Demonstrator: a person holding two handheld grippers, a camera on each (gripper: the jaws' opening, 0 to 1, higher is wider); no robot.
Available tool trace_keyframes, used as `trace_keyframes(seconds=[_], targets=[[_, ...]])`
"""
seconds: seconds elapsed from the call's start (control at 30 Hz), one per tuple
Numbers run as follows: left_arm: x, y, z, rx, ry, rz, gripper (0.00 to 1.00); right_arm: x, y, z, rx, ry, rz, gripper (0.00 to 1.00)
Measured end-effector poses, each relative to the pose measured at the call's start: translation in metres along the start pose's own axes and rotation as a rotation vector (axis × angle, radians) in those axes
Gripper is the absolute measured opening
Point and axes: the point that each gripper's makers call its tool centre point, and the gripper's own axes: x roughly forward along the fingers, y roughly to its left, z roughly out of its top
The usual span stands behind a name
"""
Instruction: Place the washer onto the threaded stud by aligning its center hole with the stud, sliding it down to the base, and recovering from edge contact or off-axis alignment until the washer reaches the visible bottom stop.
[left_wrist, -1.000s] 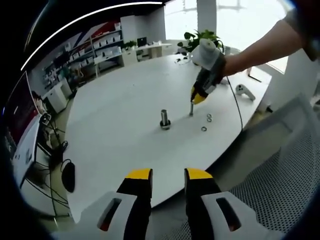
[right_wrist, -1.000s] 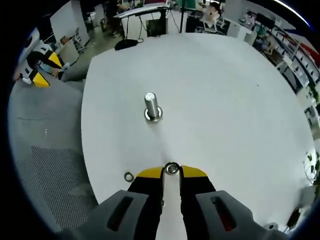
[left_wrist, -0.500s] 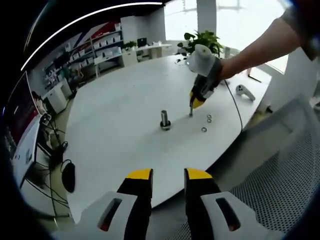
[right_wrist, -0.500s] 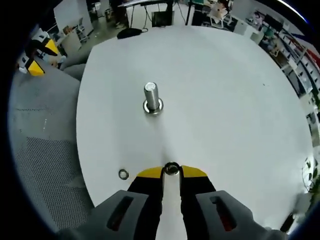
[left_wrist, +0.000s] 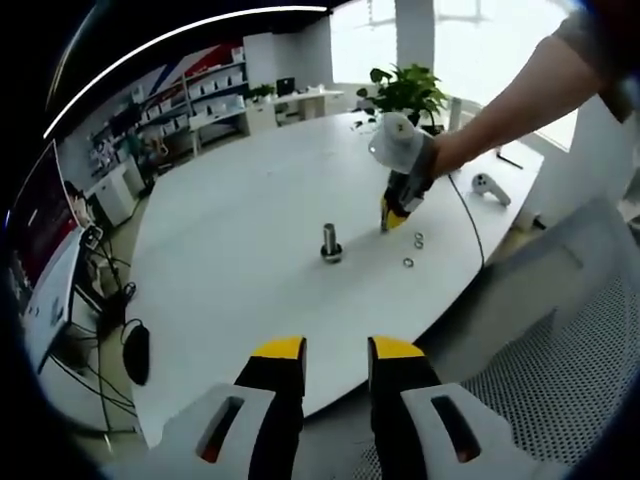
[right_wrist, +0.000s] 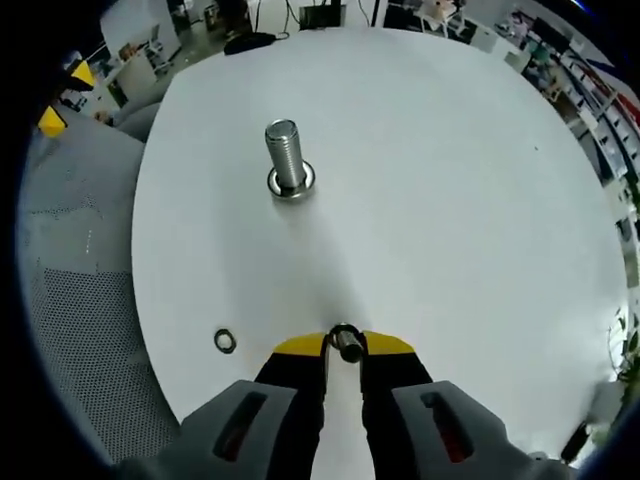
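The threaded steel stud (right_wrist: 285, 160) stands upright on the white table (right_wrist: 450, 200), with a washer lying round its base. My right gripper (right_wrist: 344, 344) is shut on a small metal washer (right_wrist: 346, 342), held between the yellow tips, short of the stud and above the table. In the left gripper view the stud (left_wrist: 331, 243) sits mid-table; the right gripper (left_wrist: 393, 214), held by a person's arm, hovers just right of it. My left gripper (left_wrist: 336, 351) hangs open off the table's near edge, nothing between its jaws.
A loose washer (right_wrist: 226, 340) lies near the table edge by a grey mesh chair (right_wrist: 80, 300). Two spare washers (left_wrist: 412, 250) rest right of the stud. A white controller (left_wrist: 488, 185), a cable and a potted plant (left_wrist: 405, 88) occupy the far side.
The right gripper has lifted with the washer and moved towards the stud, which now looks larger and nearer in its view. The left gripper has stayed put.
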Motion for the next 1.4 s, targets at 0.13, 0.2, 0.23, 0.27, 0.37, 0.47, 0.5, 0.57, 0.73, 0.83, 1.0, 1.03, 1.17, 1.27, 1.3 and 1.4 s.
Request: trace_keyframes(seconds=[0.13,0.2,0.23,0.27,0.37,0.47,0.5,0.57,0.73,0.83,1.0,1.03,1.17,1.27,1.3,1.4], targets=[[0.000,0.001,-0.001,-0.001,0.004,0.001,0.22,0.003,0.000,-0.002,-0.002,0.002,-0.005,0.14],[0.000,0.000,-0.001,0.001,0.002,0.000,0.22,0.007,-0.003,-0.004,0.002,0.006,-0.004,0.14],[0.000,0.000,-0.001,0.001,0.000,0.000,0.22,0.008,-0.003,-0.004,0.005,0.007,-0.004,0.14],[0.000,0.000,-0.001,0.001,0.001,0.000,0.22,0.007,-0.001,-0.004,0.011,0.007,-0.005,0.15],[0.000,0.000,-0.001,0.001,0.003,0.000,0.22,0.006,0.002,-0.008,0.026,0.014,-0.003,0.15],[0.000,0.000,-0.002,0.002,0.009,-0.001,0.22,0.006,0.004,-0.012,0.035,0.016,-0.003,0.16],[0.000,-0.001,-0.003,0.002,0.010,-0.001,0.22,0.003,0.005,-0.015,0.043,0.013,-0.004,0.16],[0.000,-0.001,-0.003,0.003,0.013,-0.002,0.22,0.002,0.003,-0.018,0.051,0.009,-0.005,0.17],[0.000,-0.001,-0.004,0.006,0.017,-0.003,0.22,-0.004,-0.001,-0.028,0.061,0.001,-0.007,0.18],[0.000,-0.002,-0.004,0.007,0.017,-0.003,0.22,-0.006,-0.003,-0.039,0.068,-0.002,-0.003,0.20],[0.000,-0.001,-0.005,0.014,0.020,-0.001,0.22,-0.018,0.008,-0.050,0.033,-0.044,-0.008,0.21],[0.000,-0.001,-0.004,0.013,0.018,0.002,0.22,-0.021,0.012,-0.052,0.028,-0.057,-0.002,0.21],[-0.001,0.001,-0.002,0.011,0.004,0.006,0.22,-0.023,0.024,-0.065,-0.008,-0.028,0.009,0.22],[-0.001,0.000,-0.002,0.017,0.007,0.007,0.22,-0.025,0.031,-0.068,-0.029,-0.026,0.011,0.23],[-0.001,0.000,-0.002,0.018,0.007,0.009,0.22,-0.026,0.032,-0.069,-0.042,-0.027,0.007,0.23],[-0.002,0.002,-0.001,0.018,0.002,0.019,0.22,-0.026,0.037,-0.069,-0.067,-0.018,0.003,0.23]])
